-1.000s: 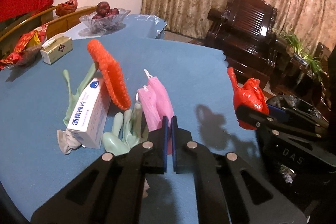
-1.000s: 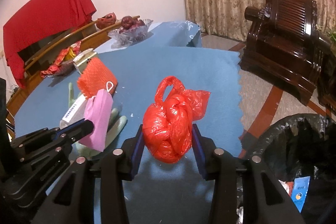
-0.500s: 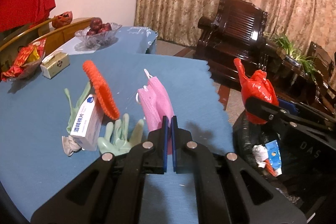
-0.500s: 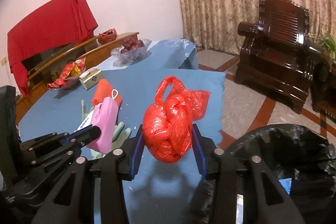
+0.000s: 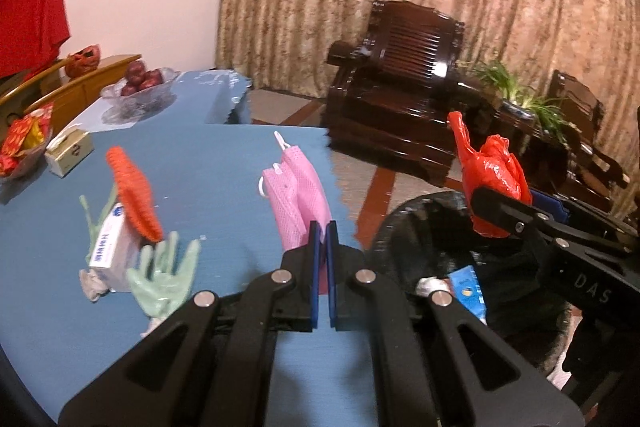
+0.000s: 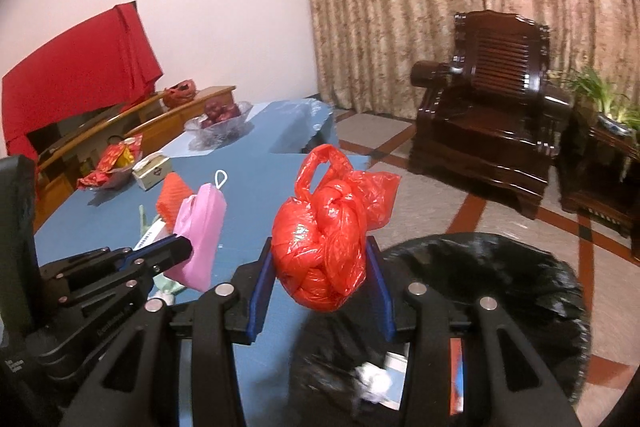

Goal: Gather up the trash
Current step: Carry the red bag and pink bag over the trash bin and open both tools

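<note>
The left gripper [image 5: 323,227] is pinching the lower edge of a pink mesh face mask with white ear loops [image 5: 298,187], which is standing up between its clenched blue pads above the edge of the blue-covered table [image 5: 208,163]. The right gripper [image 6: 320,267] is clamping a knotted red plastic bag [image 6: 326,239] between its pads, and the bag is hanging over the near rim of a black-lined trash bin [image 6: 500,267] just ahead and below. A pale green rubber glove [image 5: 166,277] is lying left of the left gripper.
</note>
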